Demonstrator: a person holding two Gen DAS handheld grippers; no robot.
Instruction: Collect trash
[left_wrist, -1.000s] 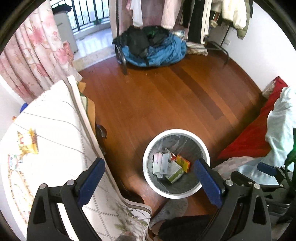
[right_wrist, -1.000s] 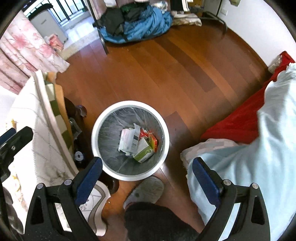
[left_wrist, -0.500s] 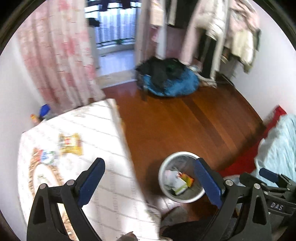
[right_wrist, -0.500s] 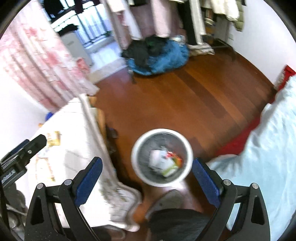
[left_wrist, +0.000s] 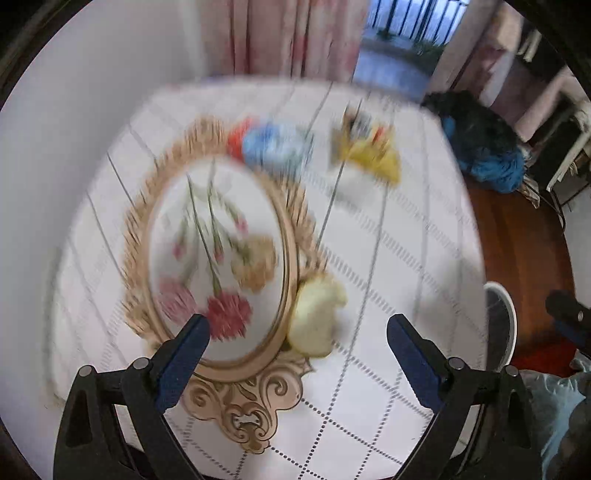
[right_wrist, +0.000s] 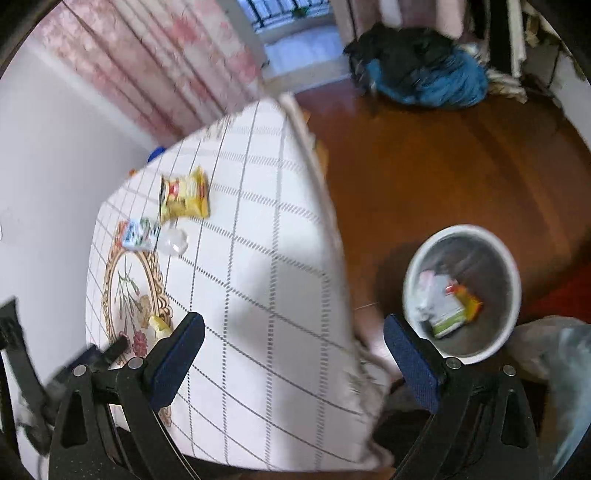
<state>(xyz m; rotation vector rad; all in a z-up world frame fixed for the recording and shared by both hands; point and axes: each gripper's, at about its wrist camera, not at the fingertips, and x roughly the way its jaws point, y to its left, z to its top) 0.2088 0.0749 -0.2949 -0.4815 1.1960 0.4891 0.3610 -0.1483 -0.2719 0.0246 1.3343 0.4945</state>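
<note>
Left gripper hangs over the table with jaws spread wide and nothing between them; right gripper is likewise wide apart and empty, sitting over the table's right edge. Nearest trash is the pale yellow-white lump, likely an apple core, lying almost dead ahead of the left gripper, between its two fingers' lines and slightly right of centre, touching the right rim of the printed oval flower motif. Its long axis looks to run roughly near-to-far, but motion blur makes that uncertain. Left hand is clearly the nearer one; in the right wrist view the same core sits far off to the left, beside the left gripper's body. Farther out: a blue-white-red wrapper, a clear crumpled plastic bit just beside it, then a yellow snack bag farthest, flat on the cloth. Trash bin is on the floor right of the table, already holding cartons, nearer the right gripper. My read: left goes straight ahead and down for the core, then swings right to the bin.
</note>
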